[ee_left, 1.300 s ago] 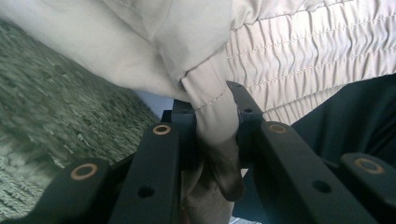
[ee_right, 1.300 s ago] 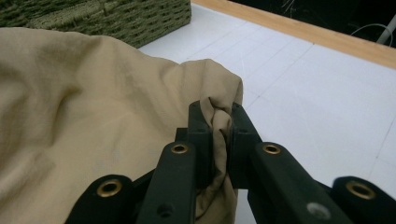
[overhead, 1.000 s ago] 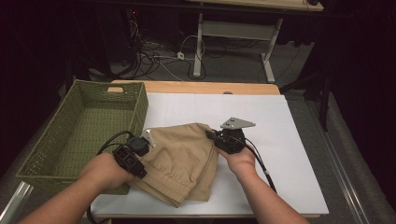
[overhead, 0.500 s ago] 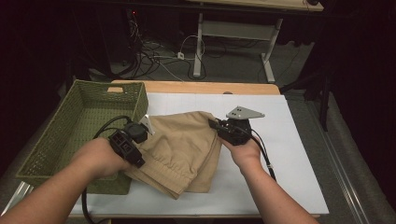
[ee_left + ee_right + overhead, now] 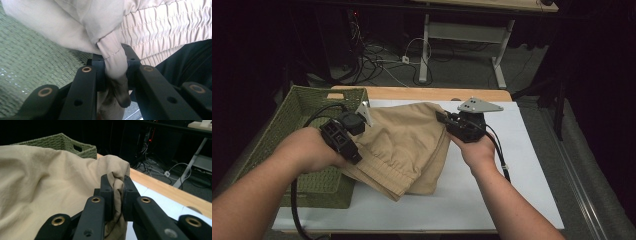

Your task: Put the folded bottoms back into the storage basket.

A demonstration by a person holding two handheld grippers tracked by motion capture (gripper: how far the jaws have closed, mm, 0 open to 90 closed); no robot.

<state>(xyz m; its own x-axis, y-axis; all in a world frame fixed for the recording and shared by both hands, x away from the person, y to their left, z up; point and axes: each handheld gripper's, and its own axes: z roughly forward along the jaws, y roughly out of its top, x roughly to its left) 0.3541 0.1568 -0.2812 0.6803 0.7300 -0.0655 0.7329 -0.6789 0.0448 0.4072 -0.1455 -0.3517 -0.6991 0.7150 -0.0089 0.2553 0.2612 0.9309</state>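
A tan folded garment (image 5: 404,145) with an elastic waistband hangs lifted between both grippers, above the white table (image 5: 522,170) and the basket's right rim. My left gripper (image 5: 362,116) is shut on a fold of the tan cloth (image 5: 112,58) at its left edge, over the green woven basket (image 5: 302,107). My right gripper (image 5: 443,119) is shut on a bunched corner of the garment (image 5: 117,182) at its right side. The cloth (image 5: 42,187) spreads out to the left in the right gripper view.
The green woven basket (image 5: 62,143) stands at the table's left end. A wooden strip (image 5: 422,93) runs along the table's far edge. Beyond it are cables (image 5: 377,55) and a desk frame (image 5: 462,35) on the floor. White tabletop lies bare to the right.
Both grippers have carried the garment up and to the left, from flat on the table toward the basket. Each stays shut on its edge of the cloth.
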